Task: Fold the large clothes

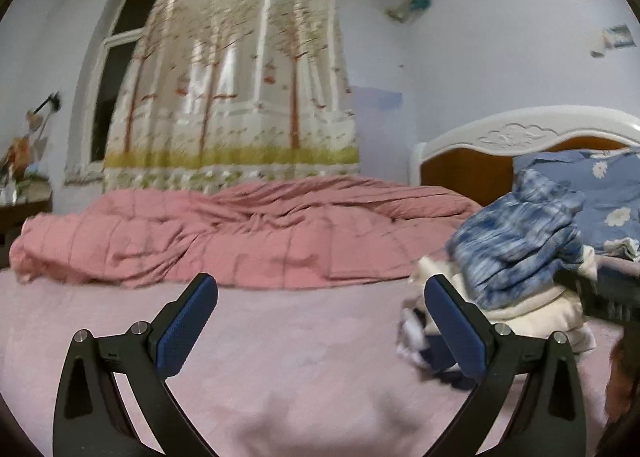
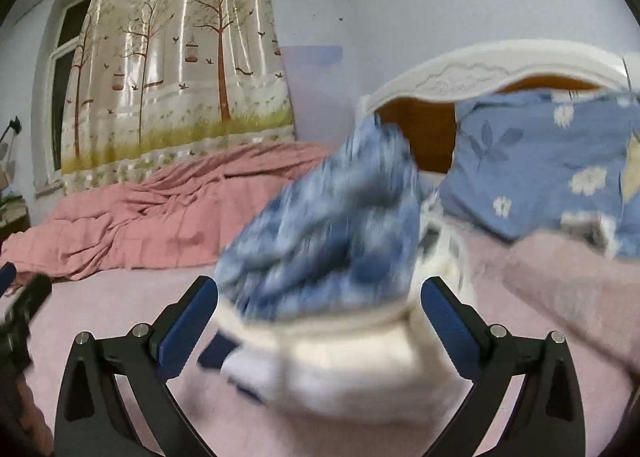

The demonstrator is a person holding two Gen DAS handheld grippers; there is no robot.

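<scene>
Clothes lie in a loose heap on the pink bed sheet, a blue-and-white patterned garment on top of cream-white pieces; both views are blurred there, so single garments cannot be told apart. The heap sits toward the headboard end, just beside the blue flowered pillow.

Right gripper stands spread wide with the heap between its fingers; the blue pads do not press on the cloth, so it holds nothing. Left gripper is likewise wide apart and empty, over bare sheet, with the heap off to its right.

Open room lies in front of and to the left of the heap, a broad stretch of flat pink sheet. Beyond it a rumpled pink quilt runs across the far side of the bed and bounds that space. The white and wood headboard closes the right end behind the pillow. A tree-printed curtain hangs over the window on the far wall, well clear of the bed's near part. A small cabinet stands at the far left edge.
</scene>
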